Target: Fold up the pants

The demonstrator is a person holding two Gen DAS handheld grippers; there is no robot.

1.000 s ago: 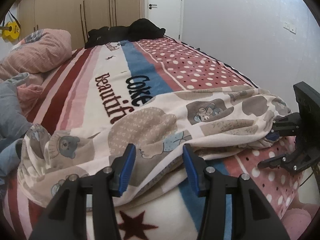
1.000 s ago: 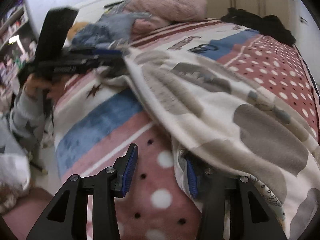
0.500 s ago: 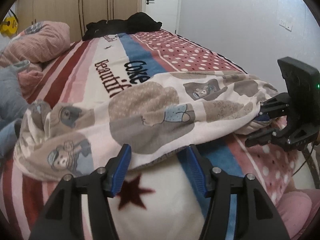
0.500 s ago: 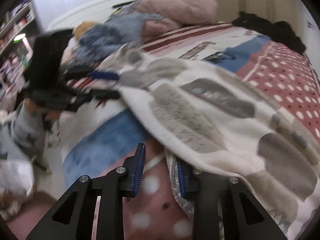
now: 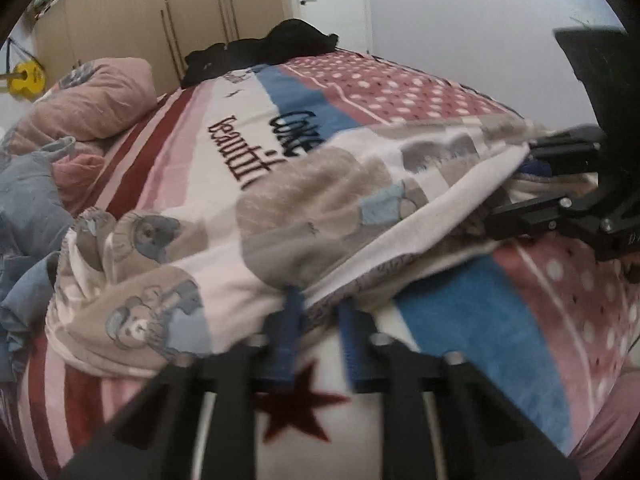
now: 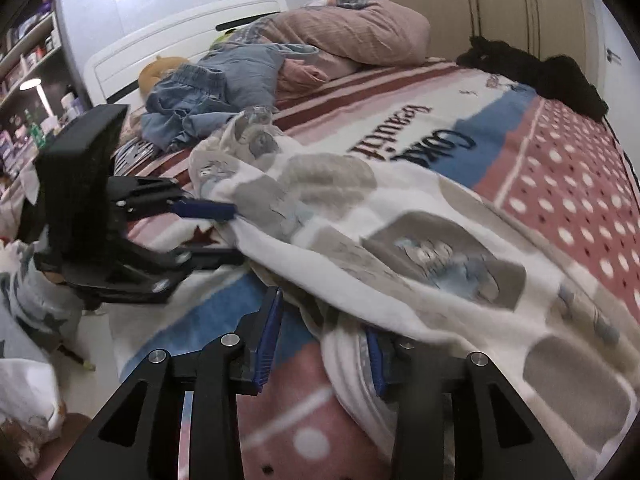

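Fleece pants (image 5: 320,208) printed with bears lie crumpled across the bed. In the left wrist view my left gripper (image 5: 318,312) is at their near edge, and its jaws are closing with the hem pinched between the blue pads. The right wrist view shows that gripper (image 6: 224,232) at the left, on the same pants (image 6: 400,240). My right gripper (image 6: 320,328) has a thick bunch of the fabric between its jaws, which are opening slightly; cloth covers its right pad. From the left wrist view the right gripper (image 5: 516,184) holds that end raised off the blanket.
The striped and dotted blanket (image 5: 460,320) covers the bed. A pink quilt (image 6: 352,32) and blue jeans (image 6: 208,92) are heaped near the headboard, black clothes (image 6: 540,72) at the far side. Wardrobe doors (image 5: 192,24) stand behind; a shelf with a lamp (image 6: 36,88) is at the left.
My left gripper's jaws have narrowed from wide apart onto the pants' near edge. My right gripper has shifted sideways with its end of the pants, which now hangs higher.
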